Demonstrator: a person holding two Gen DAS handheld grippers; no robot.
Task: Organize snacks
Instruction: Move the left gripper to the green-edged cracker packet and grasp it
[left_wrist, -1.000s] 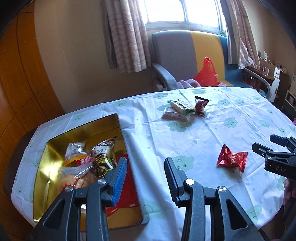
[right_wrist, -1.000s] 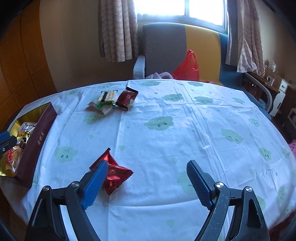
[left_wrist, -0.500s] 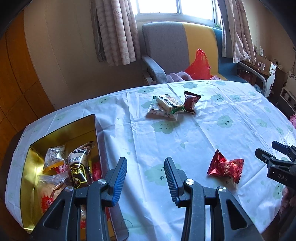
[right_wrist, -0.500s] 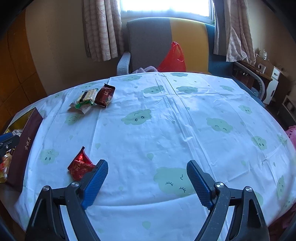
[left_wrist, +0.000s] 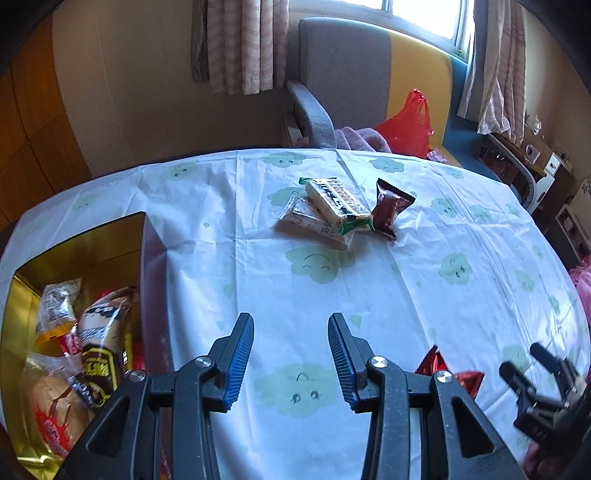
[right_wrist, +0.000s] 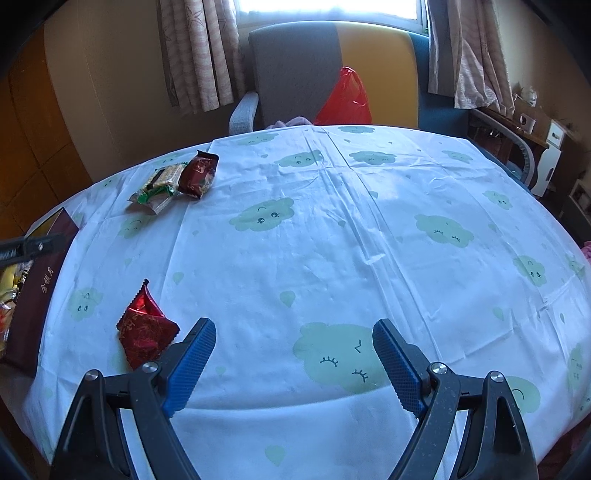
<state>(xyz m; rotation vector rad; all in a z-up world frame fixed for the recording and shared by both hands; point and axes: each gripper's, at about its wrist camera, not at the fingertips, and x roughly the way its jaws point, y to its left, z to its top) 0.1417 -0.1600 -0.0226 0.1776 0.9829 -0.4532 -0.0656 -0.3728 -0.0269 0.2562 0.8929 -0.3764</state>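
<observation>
Both tongs empty, left gripper (left_wrist: 291, 332) jaws part-spread over bare cloth beside the gold box (left_wrist: 85, 251), right gripper (right_wrist: 293, 341) jaws wide, red snack packet (right_wrist: 142, 328) just beside its left finger.

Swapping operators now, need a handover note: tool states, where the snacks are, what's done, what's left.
Left tool: open, empty, above bare tablecloth just right of the box.
Right tool: open wide, empty; red wrapped snack lies just left of its left finger, not between them.
Done: several packets already in the gold-lined box at the table's left edge.
Left: the red snack, plus the far cluster: green-ended bar lying on a clear packet, dark brown packet beside them.
</observation>
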